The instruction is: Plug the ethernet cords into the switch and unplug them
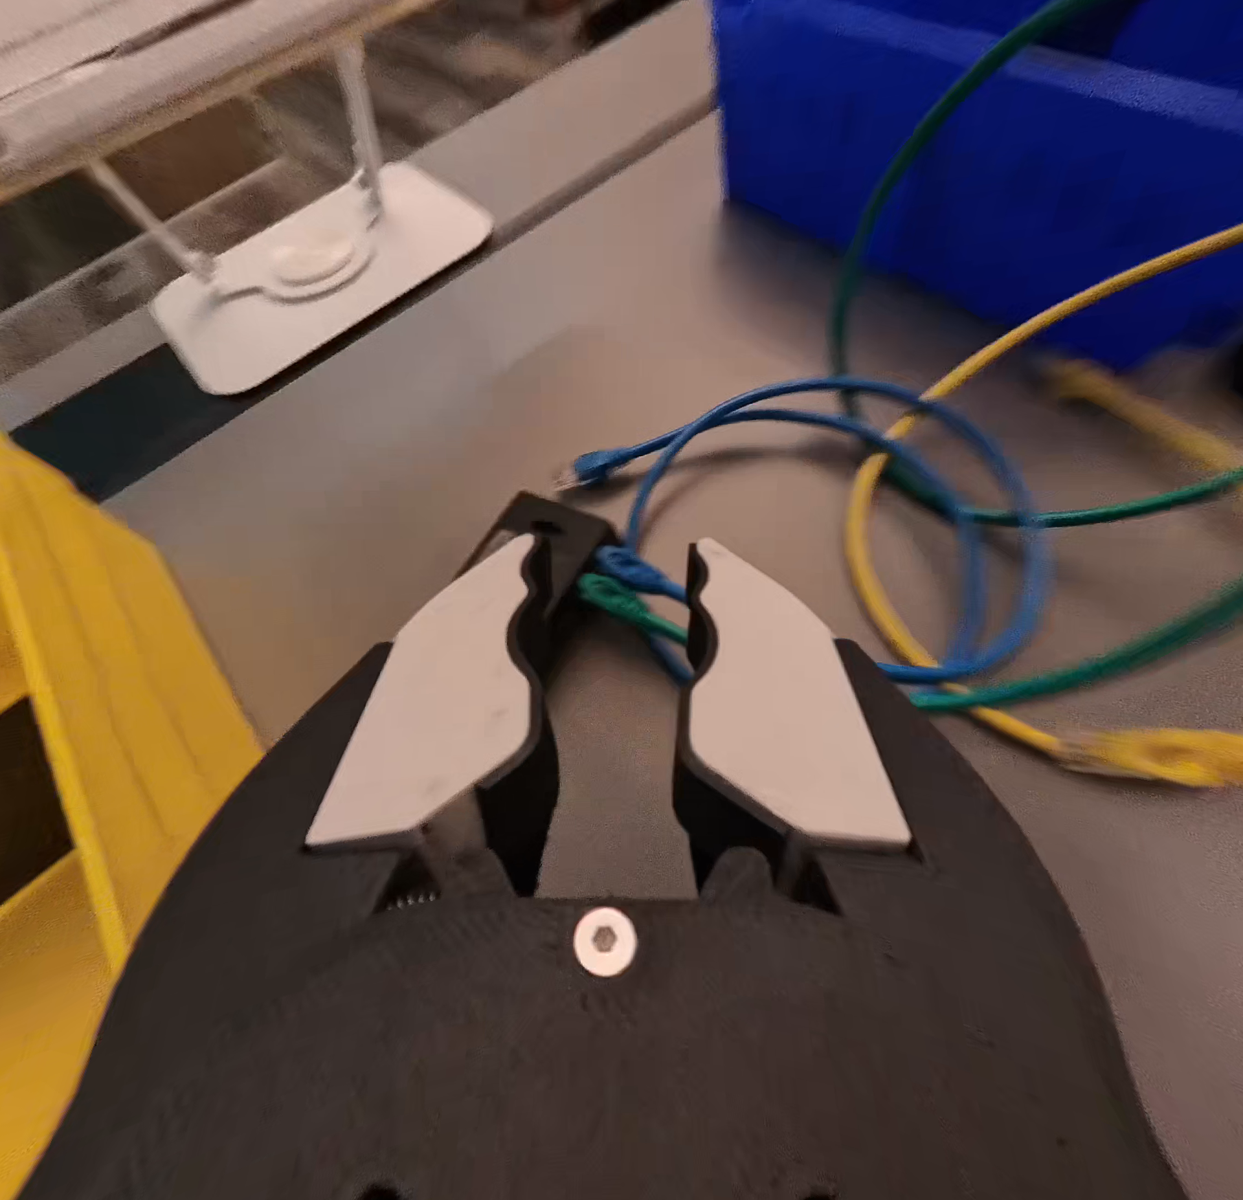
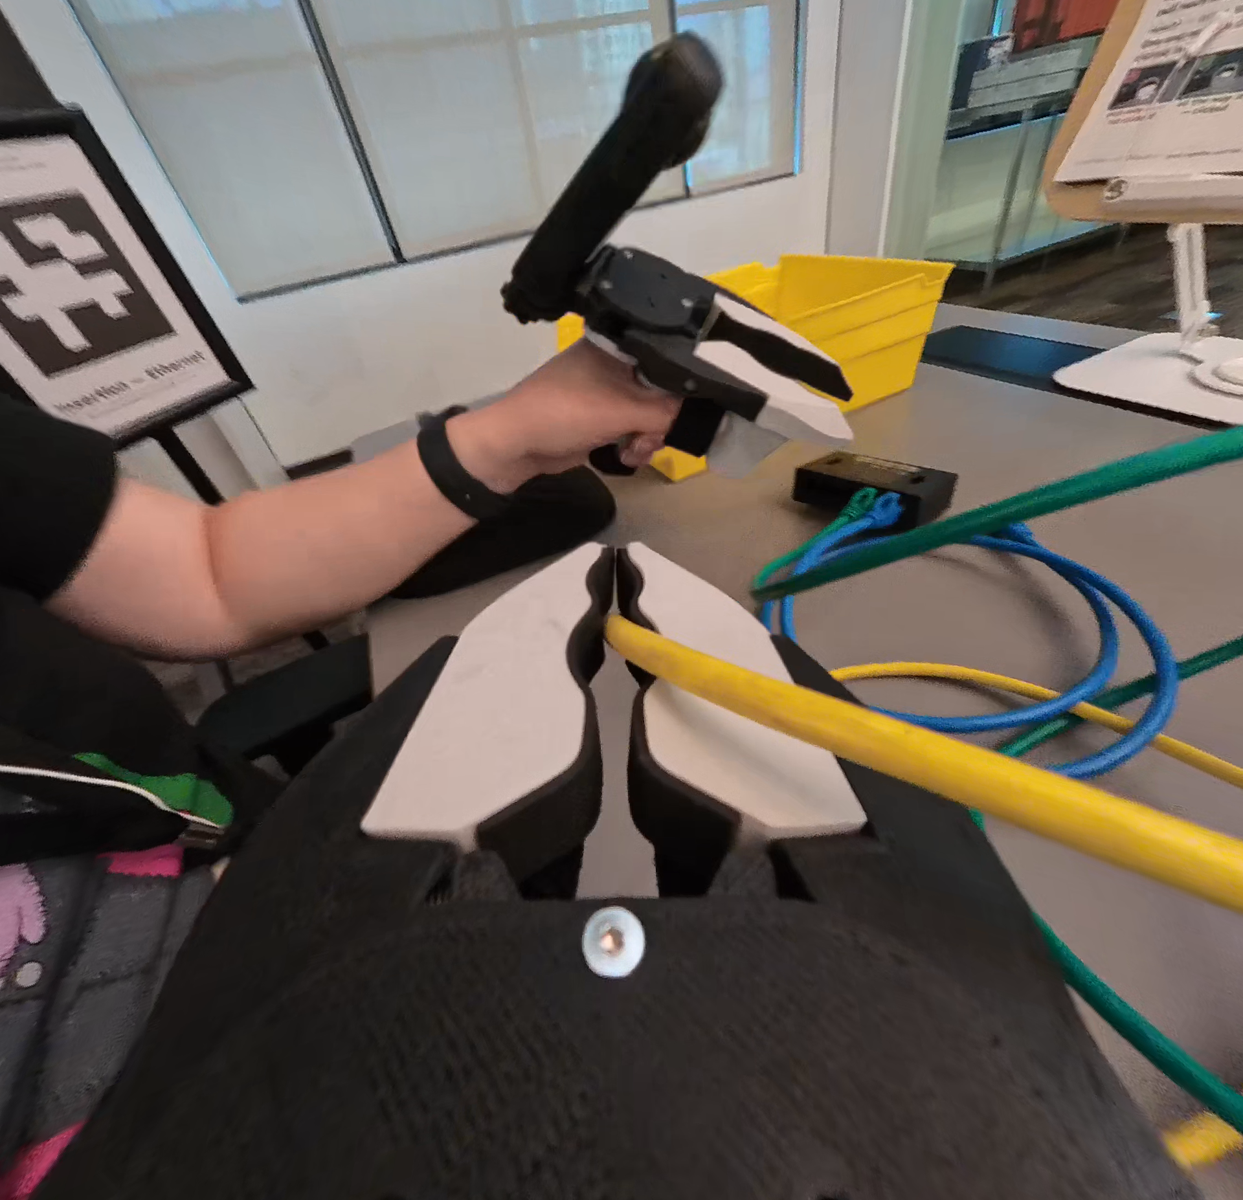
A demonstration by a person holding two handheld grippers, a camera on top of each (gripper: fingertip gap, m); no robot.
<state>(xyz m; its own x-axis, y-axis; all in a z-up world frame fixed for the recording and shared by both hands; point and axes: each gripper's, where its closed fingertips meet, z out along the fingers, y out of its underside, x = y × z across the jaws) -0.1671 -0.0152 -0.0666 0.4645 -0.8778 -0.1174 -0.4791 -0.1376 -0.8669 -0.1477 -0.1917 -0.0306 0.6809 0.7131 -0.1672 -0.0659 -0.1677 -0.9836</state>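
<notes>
Grey table (image 1: 377,509) carries a blue bin (image 1: 975,179) at the far right and a yellow bin (image 2: 854,320) on the left. Left gripper (image 1: 615,549) hangs over the black switch (image 2: 874,488), jaws parted, nothing between them. Right gripper (image 2: 615,552) has jaws pressed together on the yellow cord (image 2: 942,771), clamped partway along the fingers. Blue cord (image 2: 1137,643) and green cord (image 2: 995,515) sit plugged side by side in the switch; blue's other plug (image 1: 595,472) lies loose just beyond it.
</notes>
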